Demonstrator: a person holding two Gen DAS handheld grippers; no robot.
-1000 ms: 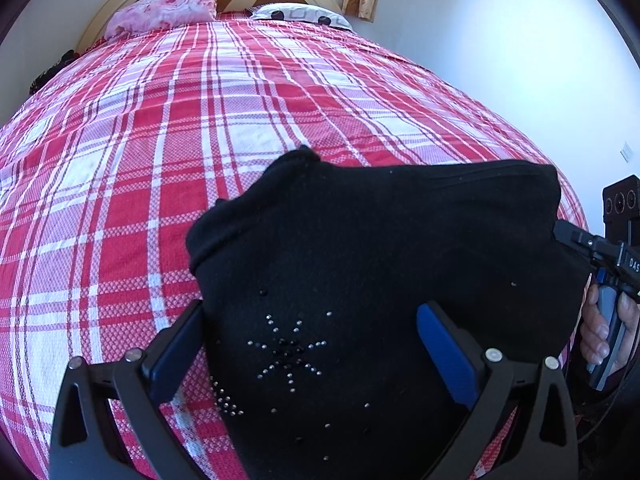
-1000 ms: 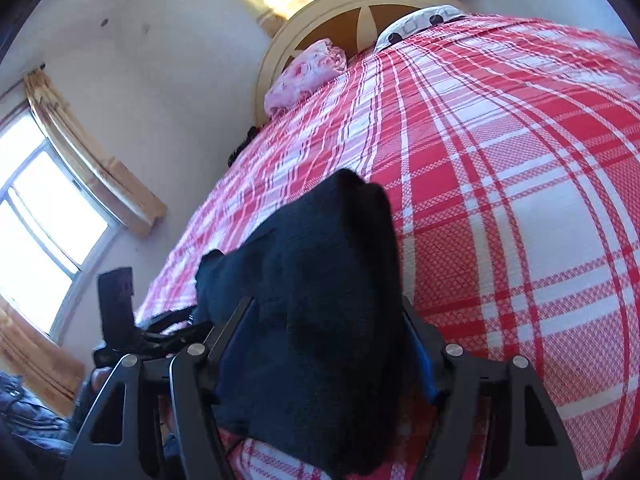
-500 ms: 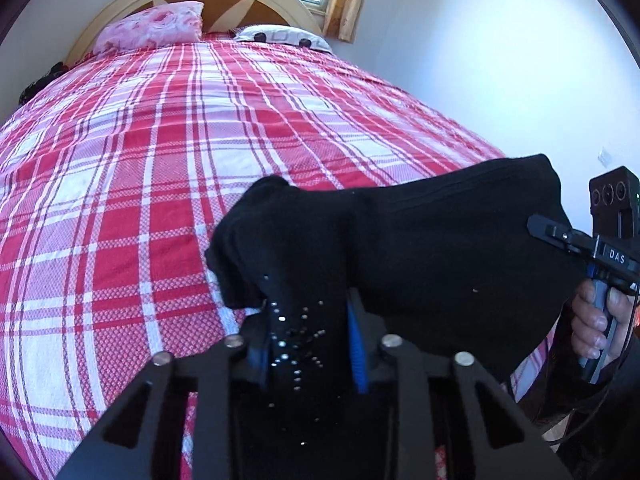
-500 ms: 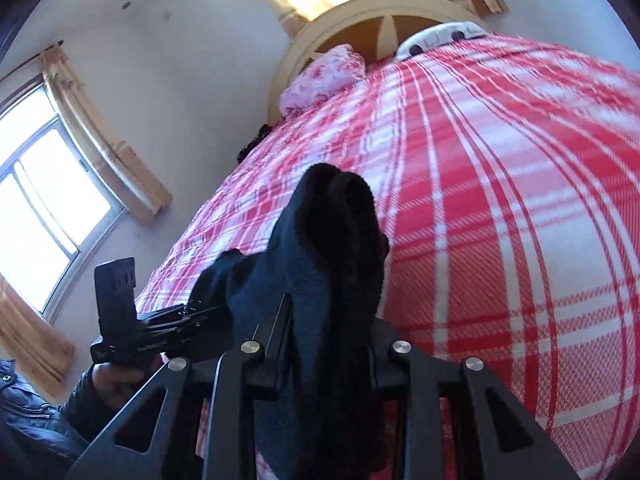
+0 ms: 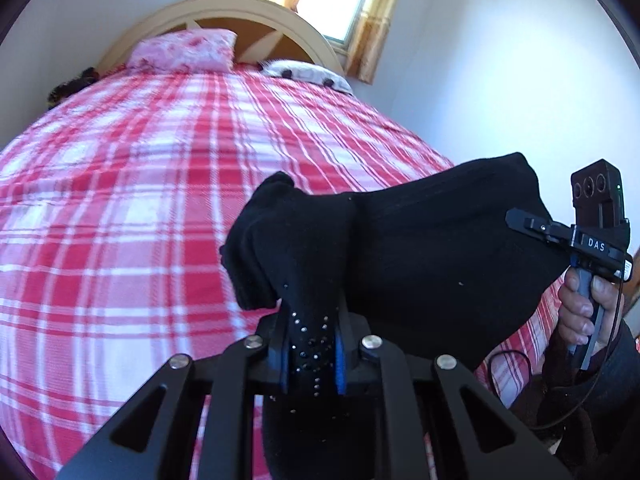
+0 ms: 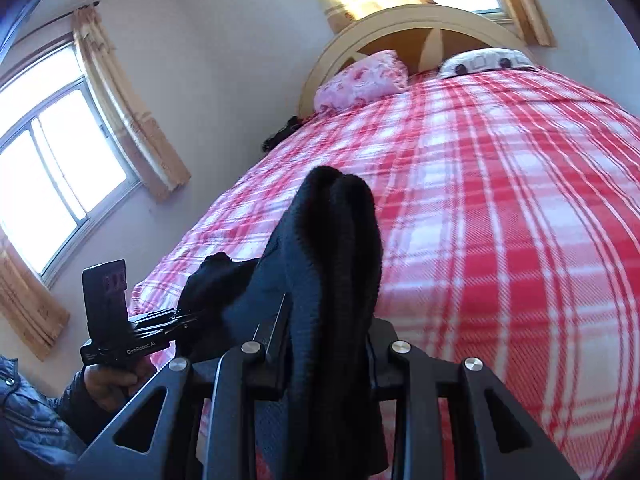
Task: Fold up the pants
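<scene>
pants (image 5: 440,248) bunched between left tongs (image 5: 310,354), closing, right tongs (image 6: 326,344) clamped

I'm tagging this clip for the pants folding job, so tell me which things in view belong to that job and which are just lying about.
Part of the job:
- black pants, bunched and lifted
- left gripper, jaws closing on the pants
- right gripper, clamped on the pants
- plaid bedspread, the work surface

Just lying about:
- pink pillow
- white spotted pillow
- headboard
- curtains

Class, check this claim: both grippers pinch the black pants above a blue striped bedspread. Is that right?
Not quite: the bedspread is red and white plaid, as both wrist views show. The left gripper and right gripper do pinch the black pants.
</scene>
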